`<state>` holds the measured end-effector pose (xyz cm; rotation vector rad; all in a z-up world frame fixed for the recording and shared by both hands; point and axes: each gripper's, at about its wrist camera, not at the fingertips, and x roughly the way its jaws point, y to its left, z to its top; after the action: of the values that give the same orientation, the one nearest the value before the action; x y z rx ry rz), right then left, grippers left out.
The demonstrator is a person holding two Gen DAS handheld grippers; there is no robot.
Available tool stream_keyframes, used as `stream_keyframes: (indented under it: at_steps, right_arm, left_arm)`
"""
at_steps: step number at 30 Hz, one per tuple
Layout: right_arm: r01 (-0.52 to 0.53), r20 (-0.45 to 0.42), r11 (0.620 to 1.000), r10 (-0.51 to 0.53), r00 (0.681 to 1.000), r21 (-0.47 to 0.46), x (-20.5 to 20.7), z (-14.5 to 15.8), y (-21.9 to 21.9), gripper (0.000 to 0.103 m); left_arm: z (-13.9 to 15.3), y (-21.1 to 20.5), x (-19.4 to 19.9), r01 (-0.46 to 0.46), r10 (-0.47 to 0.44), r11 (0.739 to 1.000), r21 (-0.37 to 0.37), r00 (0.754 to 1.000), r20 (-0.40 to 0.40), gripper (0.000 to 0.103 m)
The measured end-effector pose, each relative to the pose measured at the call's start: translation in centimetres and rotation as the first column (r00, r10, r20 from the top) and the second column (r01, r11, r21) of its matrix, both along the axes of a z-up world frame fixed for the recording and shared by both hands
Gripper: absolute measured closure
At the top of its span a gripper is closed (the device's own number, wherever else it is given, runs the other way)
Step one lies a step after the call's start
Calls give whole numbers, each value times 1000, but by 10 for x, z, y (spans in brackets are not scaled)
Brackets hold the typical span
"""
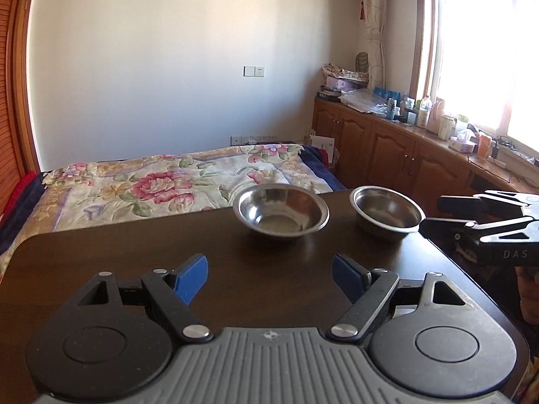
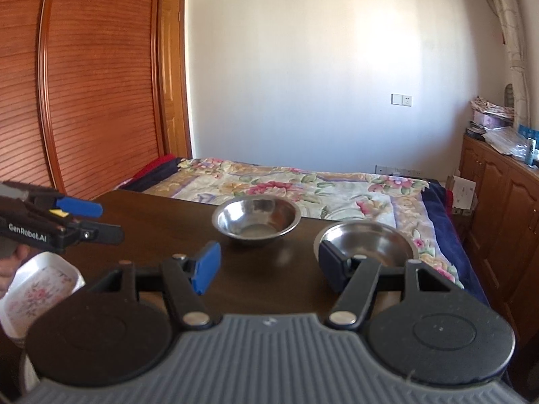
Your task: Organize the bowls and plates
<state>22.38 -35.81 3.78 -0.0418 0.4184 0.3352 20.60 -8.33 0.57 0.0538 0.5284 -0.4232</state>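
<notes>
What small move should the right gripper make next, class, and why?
Probably ease the right gripper forward and rightward to the nearer steel bowl: its jaws stand open and empty, one pad already by that bowl's rim, with the other bowl apart.

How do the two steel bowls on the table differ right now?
The left bowl has a wide flared rim and sloping sides; the right bowl has steeper walls and a narrower lip. The left bowl stands clear of both grippers; the right bowl sits by the right gripper. Both are upright, empty, shiny metal.
</notes>
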Motion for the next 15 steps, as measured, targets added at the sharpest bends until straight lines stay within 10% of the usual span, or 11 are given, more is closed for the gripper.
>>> stream_keyframes:
  at_steps: [15]
  right_arm:
    - [-43, -155, 998, 48, 987, 38, 87, -9, -5, 49]
  left_arm:
    - [-14, -20, 84, 33, -30, 999, 43, 998, -59, 24]
